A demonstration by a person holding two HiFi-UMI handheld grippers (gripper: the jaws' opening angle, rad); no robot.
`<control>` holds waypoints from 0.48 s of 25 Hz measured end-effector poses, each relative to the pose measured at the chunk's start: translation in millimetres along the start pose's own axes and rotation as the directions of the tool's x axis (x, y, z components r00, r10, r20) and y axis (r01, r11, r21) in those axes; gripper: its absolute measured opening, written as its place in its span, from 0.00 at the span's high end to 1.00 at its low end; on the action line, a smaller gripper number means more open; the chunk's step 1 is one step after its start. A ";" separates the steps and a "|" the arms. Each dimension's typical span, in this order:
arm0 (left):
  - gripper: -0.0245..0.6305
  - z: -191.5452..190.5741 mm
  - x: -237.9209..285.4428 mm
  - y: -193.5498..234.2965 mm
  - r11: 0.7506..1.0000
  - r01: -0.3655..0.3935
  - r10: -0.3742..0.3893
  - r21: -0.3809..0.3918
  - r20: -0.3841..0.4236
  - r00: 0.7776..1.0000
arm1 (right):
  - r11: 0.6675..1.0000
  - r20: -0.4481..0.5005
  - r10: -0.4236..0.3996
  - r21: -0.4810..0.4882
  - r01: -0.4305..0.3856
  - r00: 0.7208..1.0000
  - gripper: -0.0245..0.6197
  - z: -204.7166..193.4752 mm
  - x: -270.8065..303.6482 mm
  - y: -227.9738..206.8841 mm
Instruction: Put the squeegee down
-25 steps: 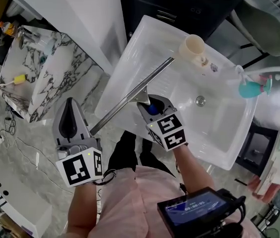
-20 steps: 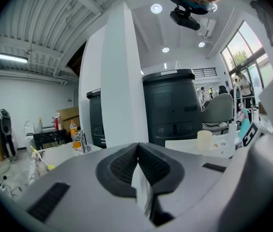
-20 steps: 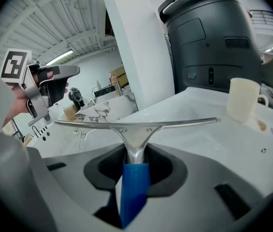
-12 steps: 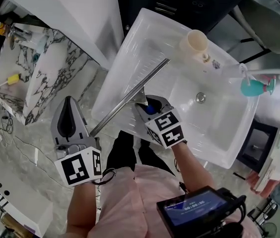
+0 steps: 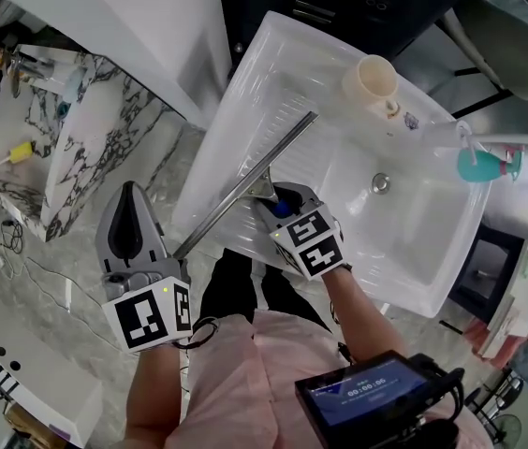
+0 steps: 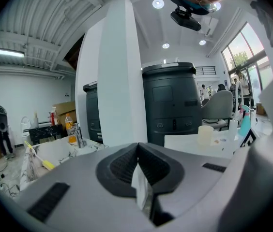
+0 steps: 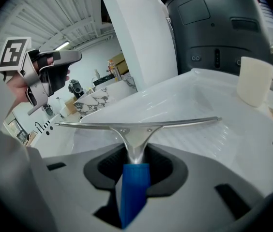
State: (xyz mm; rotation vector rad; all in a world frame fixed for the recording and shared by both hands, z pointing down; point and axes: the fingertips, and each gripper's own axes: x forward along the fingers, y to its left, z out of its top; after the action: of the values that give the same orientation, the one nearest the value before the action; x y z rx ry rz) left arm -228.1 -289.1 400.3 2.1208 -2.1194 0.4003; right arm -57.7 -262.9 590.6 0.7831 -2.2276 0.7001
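Because your right gripper (image 5: pixel 287 202) clamps the squeegee (image 5: pixel 245 183) by its blue handle, the blade projects ahead over the sink (image 5: pixel 255 73); your closed left gripper (image 5: pixel 131 224) carries nothing.

Left hand-held gripper (image 5: pixel 132 195) closed, right hand-held gripper (image 5: pixel 279 200) clamping squeegee (image 5: pixel 245 182)
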 end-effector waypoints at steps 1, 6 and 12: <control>0.95 -0.4 1.4 -0.3 1.000 0.002 -0.002 0.000 -0.002 1.000 | 1.000 -0.006 -0.002 0.001 0.002 1.000 0.79 -0.4 0.7 -0.6; 0.95 -0.9 7.6 -1.2 1.000 0.012 -0.012 0.000 -0.006 1.000 | 1.000 -0.049 -0.014 -0.015 0.013 0.999 0.78 -3.0 3.7 -2.0; 0.95 0.0 11.3 -4.4 1.000 0.023 -0.023 -0.005 -0.003 1.000 | 1.000 -0.072 -0.013 -0.024 0.011 0.997 0.76 -4.3 5.9 -3.3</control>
State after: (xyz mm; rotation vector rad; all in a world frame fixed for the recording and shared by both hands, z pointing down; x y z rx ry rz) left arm -223.9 -299.9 403.8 2.1386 -2.0908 0.3953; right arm -57.2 -264.3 598.4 0.7473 -2.1606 0.6849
